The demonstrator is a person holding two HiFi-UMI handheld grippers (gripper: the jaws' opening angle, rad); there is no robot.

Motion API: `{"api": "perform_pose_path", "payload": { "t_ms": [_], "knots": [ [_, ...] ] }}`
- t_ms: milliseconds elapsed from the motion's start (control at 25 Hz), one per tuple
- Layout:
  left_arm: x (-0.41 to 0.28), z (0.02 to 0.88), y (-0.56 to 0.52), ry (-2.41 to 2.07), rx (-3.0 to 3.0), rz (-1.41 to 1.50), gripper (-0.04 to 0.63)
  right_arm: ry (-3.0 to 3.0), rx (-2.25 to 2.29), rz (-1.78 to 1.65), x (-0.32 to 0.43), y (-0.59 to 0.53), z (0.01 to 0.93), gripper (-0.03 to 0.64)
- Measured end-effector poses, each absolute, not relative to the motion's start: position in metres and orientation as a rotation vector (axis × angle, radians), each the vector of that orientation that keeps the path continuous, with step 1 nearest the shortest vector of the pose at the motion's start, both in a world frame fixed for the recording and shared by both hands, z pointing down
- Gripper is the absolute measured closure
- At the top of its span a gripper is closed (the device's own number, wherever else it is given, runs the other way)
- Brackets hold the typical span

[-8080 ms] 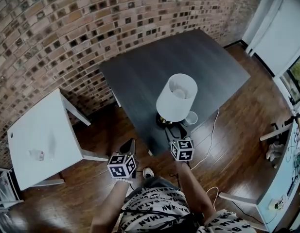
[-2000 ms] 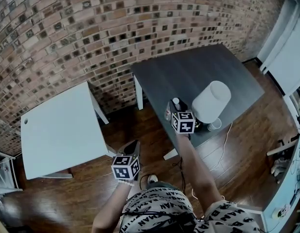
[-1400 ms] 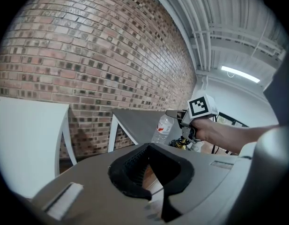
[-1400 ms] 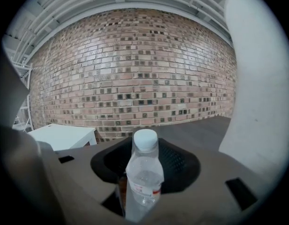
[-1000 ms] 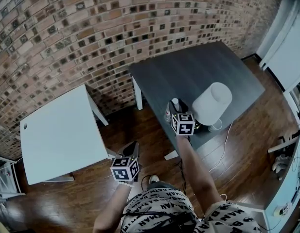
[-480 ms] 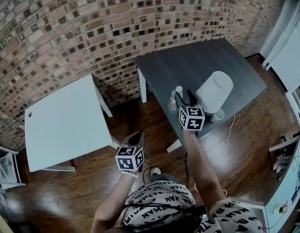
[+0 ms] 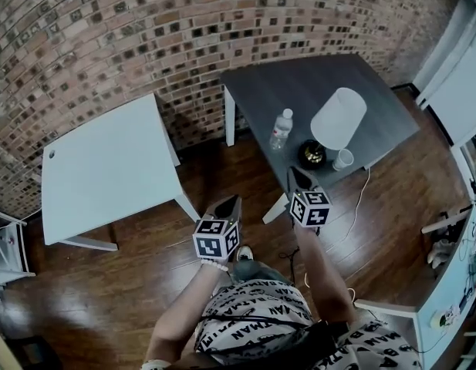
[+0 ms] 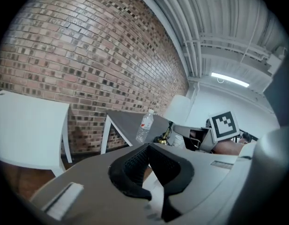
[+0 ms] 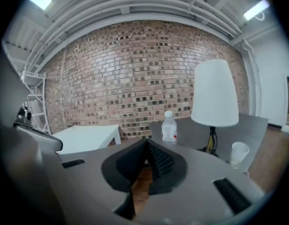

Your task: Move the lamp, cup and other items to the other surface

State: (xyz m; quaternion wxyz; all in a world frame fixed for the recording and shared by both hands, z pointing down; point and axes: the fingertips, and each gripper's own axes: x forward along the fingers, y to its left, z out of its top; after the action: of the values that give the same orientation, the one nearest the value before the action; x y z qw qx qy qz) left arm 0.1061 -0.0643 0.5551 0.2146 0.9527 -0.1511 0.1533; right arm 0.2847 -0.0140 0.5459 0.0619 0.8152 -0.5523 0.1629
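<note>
Right hand-held gripper [image 7: 297, 177] has pulled back off the dark worktop [image 7: 299, 83] toward 6 o'clock over the last half second. The bottle [image 7: 281, 129] it was holding now stands upright near the front edge. Its jaws have just been closing and are now pressed together with nothing between them. Left hand-held gripper [image 7: 228, 205] is likewise pressed together and empty, out over the floor between the two worktops.

Layout, head view:
- The bottle is at 9 o'clock of the lamp [image 7: 338, 118], apart from it.
- The cup [image 7: 342, 159] is just beside the lamp base at its 3 o'clock, close to the edge.
- The white worktop [image 7: 106, 176] is at 9 o'clock of the left gripper, with nothing visible on it.

My read: the step in hand is the retreat after the bottle set-down.
- Keep the pull-back straight toward 6 o'clock.
- Don't drift toward 3 o'clock, where the cup and the cord [image 7: 363, 199] sit. The cord hangs off the edge to the floor.

If the lamp goes next:
- Spread the jaws before closing in.
- Take the stem just above the base, not the shade.
- Steady it with the left gripper.
- Watch the cord, which could snag or sweep the cup off.
</note>
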Motion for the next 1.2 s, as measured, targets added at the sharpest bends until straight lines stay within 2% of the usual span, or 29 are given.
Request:
{"api": "perform_pose_path", "payload": {
  "t_ms": [240,520,1200],
  "knots": [
    [0.087,0.565,-0.019,-0.349,2.612,0.427,0.595,-1.587,2.534,0.614,0.238,0.075,0.577,0.617],
    [0.091,0.562,0.026,-0.275,2.622,0.434,0.595,-1.427,2.645,0.625,0.243,0.152,0.578,0.617],
    [0.173,0.552,0.047,-0.125,2.737,0.504,0.595,-1.327,2.692,0.583,0.284,0.178,0.578,0.617]
  ]
}}
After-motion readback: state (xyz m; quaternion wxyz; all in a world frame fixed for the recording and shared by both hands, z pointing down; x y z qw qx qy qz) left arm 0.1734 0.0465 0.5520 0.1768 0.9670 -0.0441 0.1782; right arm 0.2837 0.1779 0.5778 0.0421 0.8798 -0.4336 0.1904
